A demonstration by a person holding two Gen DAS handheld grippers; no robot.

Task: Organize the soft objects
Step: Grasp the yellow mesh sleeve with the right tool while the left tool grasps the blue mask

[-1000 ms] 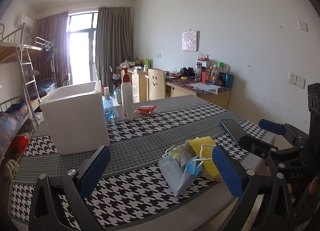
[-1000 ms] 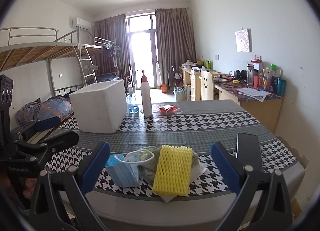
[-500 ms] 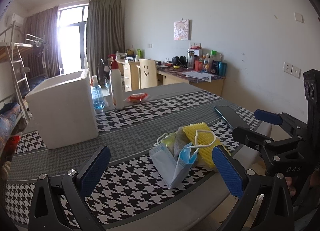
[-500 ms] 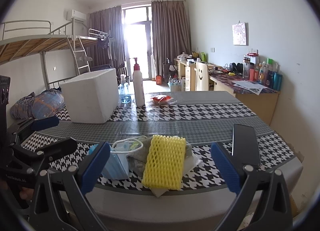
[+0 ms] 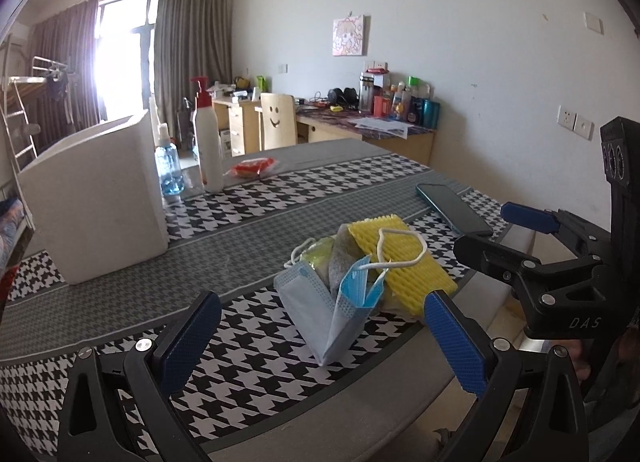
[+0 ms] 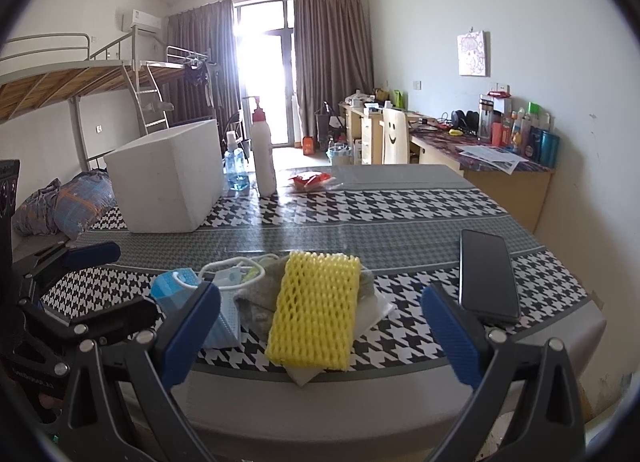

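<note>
Both of your hand-held grippers, left and right, hold their jaws wide apart, empty. Mask, cloth and yellow foam net lie piled at the bench edge, before the grippers.

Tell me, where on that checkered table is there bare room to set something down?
The widest free patch is the grey band between the white foam box and the pile of masks and yellow foam net. The far right stretch beyond the phone is also bare. It is crowded around the bottles and the near edge.
</note>
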